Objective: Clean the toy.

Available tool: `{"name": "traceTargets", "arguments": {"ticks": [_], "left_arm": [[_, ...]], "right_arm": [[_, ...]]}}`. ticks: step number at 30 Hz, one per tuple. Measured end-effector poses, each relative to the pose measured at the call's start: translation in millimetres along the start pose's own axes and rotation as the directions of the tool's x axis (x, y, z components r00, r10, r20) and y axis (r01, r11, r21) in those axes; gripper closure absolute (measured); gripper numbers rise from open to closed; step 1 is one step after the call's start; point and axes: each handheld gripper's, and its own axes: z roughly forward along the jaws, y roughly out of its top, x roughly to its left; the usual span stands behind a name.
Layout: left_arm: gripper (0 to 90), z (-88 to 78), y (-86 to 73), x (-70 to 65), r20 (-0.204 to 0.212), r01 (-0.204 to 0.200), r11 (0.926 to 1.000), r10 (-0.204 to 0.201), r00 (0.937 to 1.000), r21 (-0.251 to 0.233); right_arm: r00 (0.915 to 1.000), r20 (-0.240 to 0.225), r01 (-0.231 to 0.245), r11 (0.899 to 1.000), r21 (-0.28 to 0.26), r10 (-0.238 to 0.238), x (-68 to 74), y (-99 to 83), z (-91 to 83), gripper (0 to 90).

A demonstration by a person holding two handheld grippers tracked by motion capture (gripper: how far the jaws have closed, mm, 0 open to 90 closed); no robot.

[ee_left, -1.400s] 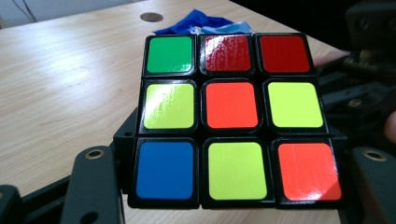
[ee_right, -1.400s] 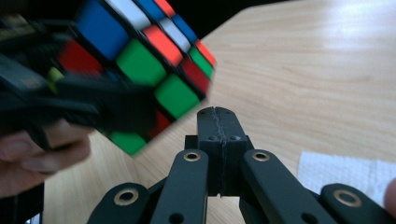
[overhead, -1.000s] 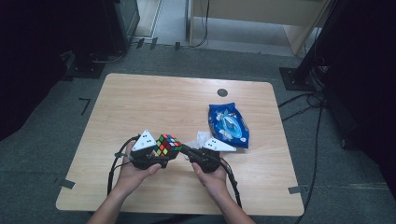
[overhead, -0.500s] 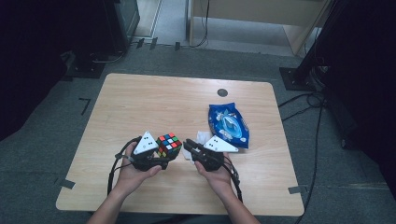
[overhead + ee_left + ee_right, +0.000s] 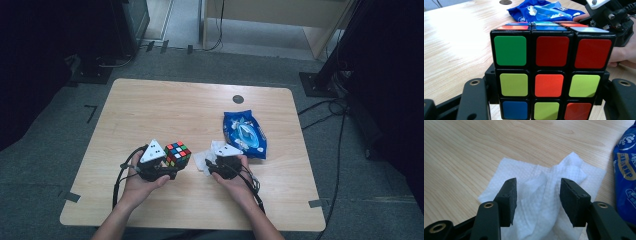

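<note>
A scrambled Rubik's cube [image 5: 178, 153] is held just above the wooden table [image 5: 175, 105], and my left gripper [image 5: 175, 162] is shut on its lower sides. In the left gripper view the cube [image 5: 549, 50] shows green, red, orange and yellow stickers. A crumpled white wipe [image 5: 202, 160] lies on the table to the cube's right. My right gripper [image 5: 537, 195] stands low over the wipe [image 5: 536, 172]. Its jaws have just been opening, and the pads stand apart from the wipe's raised fold between them.
A blue wipes packet [image 5: 245, 132] lies on the table behind my right hand, close to the wipe, and shows as the packet [image 5: 626, 175] at the right edge of the right gripper view. A round dark grommet [image 5: 238, 99] sits near the table's far edge.
My right gripper has drawn away from the cube to the right and sunk toward the table, and its jaws have opened over the wipe. The left gripper and cube stayed put.
</note>
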Motion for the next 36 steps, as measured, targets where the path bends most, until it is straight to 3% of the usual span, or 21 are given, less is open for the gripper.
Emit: {"name": "traceTargets", "arguments": {"ticks": [15,21,25,28,31,36], "left_arm": [[33.8,0.7,-1.0,-0.8,0.001,-0.001,1.0,0.001,1.0,0.005],[33.8,1.8,-1.4,-1.9,0.005,-0.004,1.0,0.003,1.0,0.009],[33.8,2.0,-1.3,-2.7,0.007,-0.004,1.0,0.004,1.0,0.008],[33.8,2.7,-1.3,-3.8,0.009,-0.01,0.9999,0.01,0.9999,0.01],[33.8,4.6,-2.0,-5.5,0.004,-0.021,0.9996,0.021,0.9998,0.018],[33.8,8.4,-3.7,-8.2,0.011,-0.032,0.9989,0.032,0.9994,0.033]], "right_arm": [[0.9996,0.023,-0.018,1.0,0.006,0.018,-0.2,-5.4,2.3,52.9],[0.997,0.06,-0.048,0.999,-0.006,0.049,-1.1,-6.2,1.2,66.8],[0.997,0.059,-0.049,0.999,-0.006,0.049,-0.2,-7.5,-0.9,83.5],[0.997,0.059,-0.049,0.999,-0.011,0.05,1.5,-7.6,-2.0,86.9],[0.998,0.03,-0.053,0.998,-0.043,0.055,5.4,-2.1,-8.4,87.2],[0.9992,-0.003,-0.039,0.988,-0.148,0.039,17.0,17.8,-35.0,87.3]]}}
